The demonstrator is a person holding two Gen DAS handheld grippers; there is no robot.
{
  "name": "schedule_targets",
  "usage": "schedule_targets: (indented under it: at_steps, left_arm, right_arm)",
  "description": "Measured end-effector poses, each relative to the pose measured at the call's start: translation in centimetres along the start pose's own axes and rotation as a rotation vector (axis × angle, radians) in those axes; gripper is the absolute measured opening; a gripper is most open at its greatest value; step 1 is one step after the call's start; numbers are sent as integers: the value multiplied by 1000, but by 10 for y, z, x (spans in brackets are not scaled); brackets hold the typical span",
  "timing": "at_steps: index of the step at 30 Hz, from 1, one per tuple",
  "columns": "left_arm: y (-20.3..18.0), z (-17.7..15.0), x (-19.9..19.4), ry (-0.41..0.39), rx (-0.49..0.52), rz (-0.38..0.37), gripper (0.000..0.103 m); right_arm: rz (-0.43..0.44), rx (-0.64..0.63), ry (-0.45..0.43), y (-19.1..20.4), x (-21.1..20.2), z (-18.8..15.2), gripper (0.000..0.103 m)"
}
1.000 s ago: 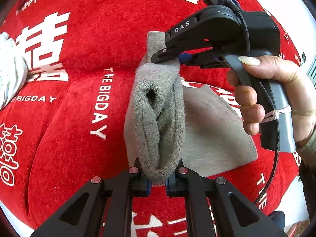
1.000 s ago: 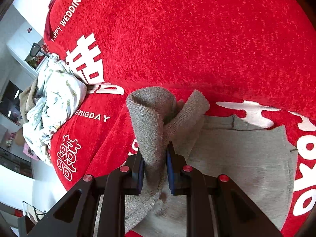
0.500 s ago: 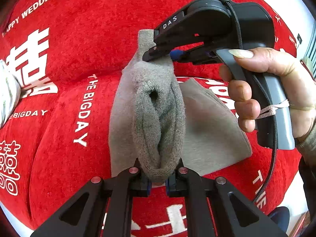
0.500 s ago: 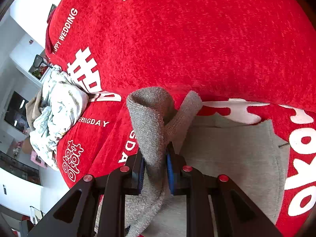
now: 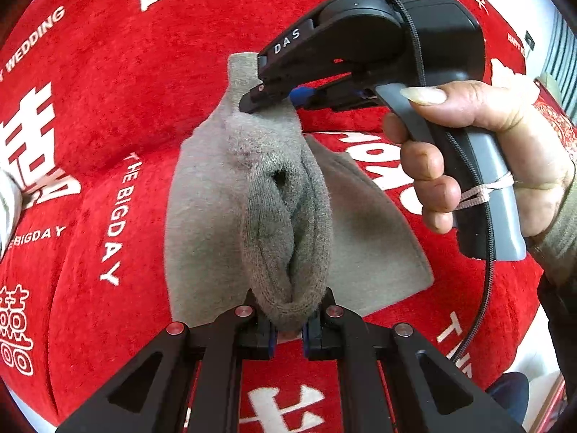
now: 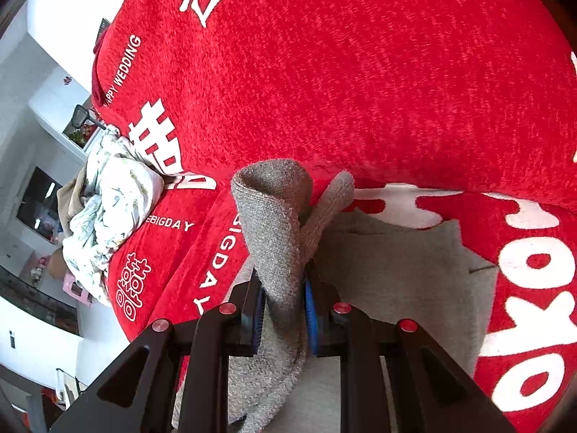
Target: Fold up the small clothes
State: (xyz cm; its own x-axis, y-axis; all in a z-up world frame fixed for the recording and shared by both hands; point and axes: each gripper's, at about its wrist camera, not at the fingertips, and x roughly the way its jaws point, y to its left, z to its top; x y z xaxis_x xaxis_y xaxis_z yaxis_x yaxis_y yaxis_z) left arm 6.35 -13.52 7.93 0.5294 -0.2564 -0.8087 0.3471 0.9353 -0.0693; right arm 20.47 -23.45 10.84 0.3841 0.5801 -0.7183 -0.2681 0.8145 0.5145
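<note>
Grey knit garment (image 5: pixel 281 216), small, fleecy inside: lifted edge bunched into a thick roll in the middle of the left wrist view, its long axis running from the bottom centre up toward the upper middle of the frame; the rest lies flat on the red bedspread (image 5: pixel 144 72), spreading to lower right. Left hand-held gripper (image 5: pixel 288 324), bottom centre: clamped on the near end of the roll, cloth pinched between the pads. Right hand-held gripper (image 5: pixel 259 97), upper centre of the same view, carried by a hand (image 5: pixel 487 166) at the right: clamped on the far end, its tip buried in the fabric; in its own view the right gripper's pads pinch a standing fold of the same cloth. Governing relation: the garment hangs between the two grippers, one at each end, neither nearer; the flat part lies to the right of the roll, so the fold likely carries that way. Crumpled pale printed cloth (image 6: pixel 111 209), left edge of the right wrist view, well apart.
</note>
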Motion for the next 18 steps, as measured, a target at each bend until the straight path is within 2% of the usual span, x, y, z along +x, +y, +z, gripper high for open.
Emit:
schedule_targets:
  at_steps: [9, 18]
  left_arm:
    - [-34, 9, 16, 20, 50, -5, 10]
    - [-51, 15, 32, 33, 72, -11, 10]
  right_arm:
    - [16, 25, -18, -33, -13, -5, 21]
    - [22, 50, -31, -57, -23, -10, 21]
